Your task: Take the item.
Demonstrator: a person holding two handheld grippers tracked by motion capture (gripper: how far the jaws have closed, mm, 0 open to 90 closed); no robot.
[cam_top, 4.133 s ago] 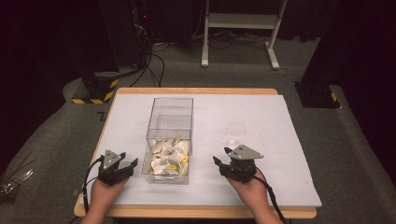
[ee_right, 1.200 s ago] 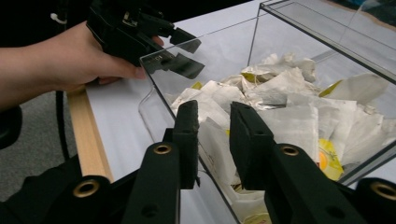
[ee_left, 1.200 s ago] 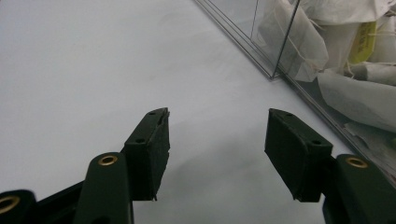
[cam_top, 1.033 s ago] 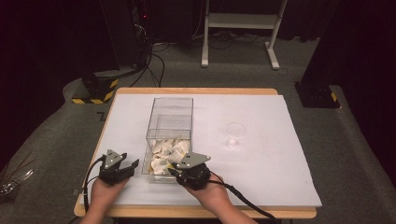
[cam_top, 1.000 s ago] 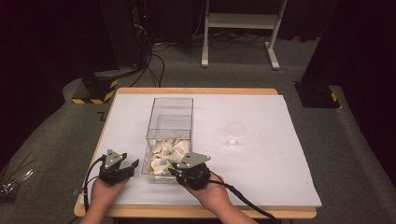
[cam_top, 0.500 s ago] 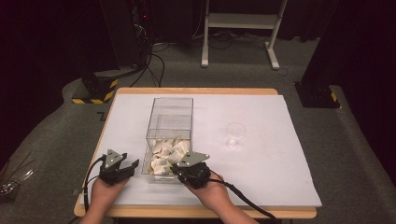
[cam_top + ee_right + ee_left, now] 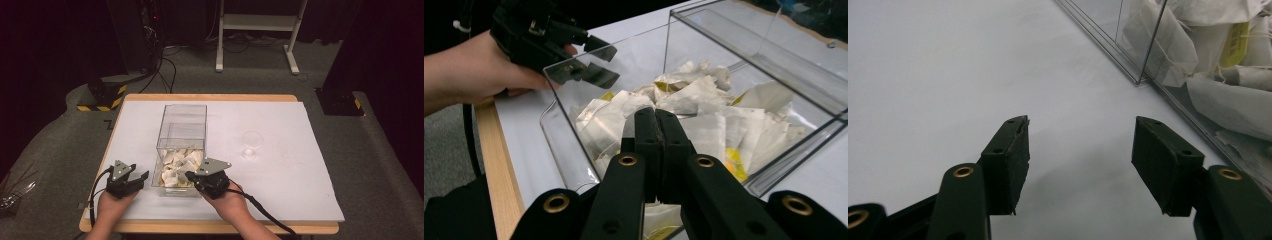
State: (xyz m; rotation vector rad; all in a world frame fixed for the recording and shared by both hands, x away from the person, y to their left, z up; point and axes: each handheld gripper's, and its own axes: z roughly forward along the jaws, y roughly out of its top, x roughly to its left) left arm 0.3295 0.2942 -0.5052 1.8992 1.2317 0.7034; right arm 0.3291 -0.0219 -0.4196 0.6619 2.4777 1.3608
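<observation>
The right hand-held gripper [image 7: 655, 117] reaches into the near end of the clear box [image 7: 182, 117] at the middle of the surface [image 7: 300, 170]; its jaws have just been closing and now meet over the heap of tea bags [image 7: 704, 122], though whether a bag is pinched I cannot tell. The left hand-held gripper [image 7: 1080, 145] rests released, empty, just left of the box. Next likely comes a gentle lift, perhaps toward the small clear cup [image 7: 251, 141] to the right.

White tea bags [image 7: 179, 165], black tongs [image 7: 656, 125]
</observation>
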